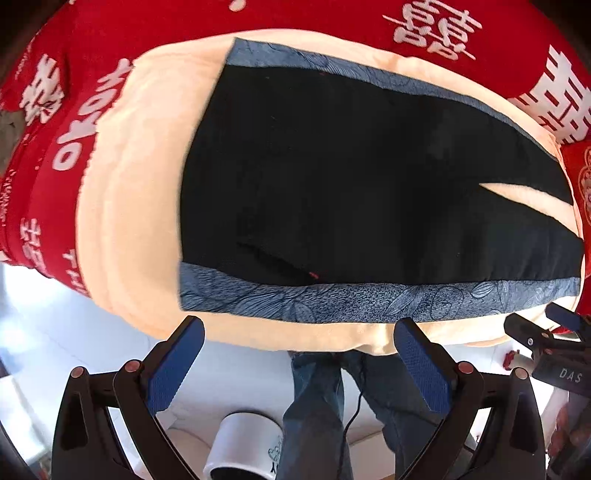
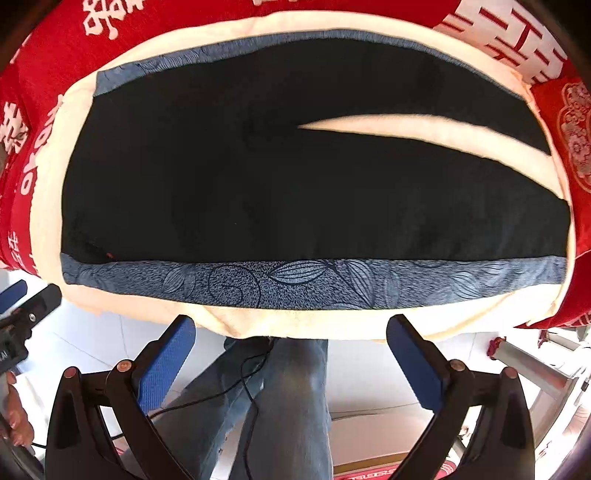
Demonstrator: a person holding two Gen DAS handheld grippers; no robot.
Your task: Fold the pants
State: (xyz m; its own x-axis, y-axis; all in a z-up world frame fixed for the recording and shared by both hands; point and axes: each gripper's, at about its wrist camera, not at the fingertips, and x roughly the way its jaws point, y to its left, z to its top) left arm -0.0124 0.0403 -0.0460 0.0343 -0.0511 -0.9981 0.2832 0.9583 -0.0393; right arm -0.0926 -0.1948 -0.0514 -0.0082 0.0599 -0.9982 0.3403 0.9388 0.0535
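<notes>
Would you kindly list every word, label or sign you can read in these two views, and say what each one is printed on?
"DAS": white letters on the black body of the right tool, seen at the edge of the left view.
"囍": large white double-happiness signs, upside down, on the red cloth around the cream blanket.
Other white characters and small Latin letters on the red cloth: too distorted to read.
Dark print on the white cup: unreadable.
Pants: no text.

Your left gripper (image 1: 299, 332) jaws wide, off bed edge. Black pants (image 1: 369, 184) flat on cream blanket (image 1: 140, 184); right gripper (image 1: 550, 332) probably open.
</notes>
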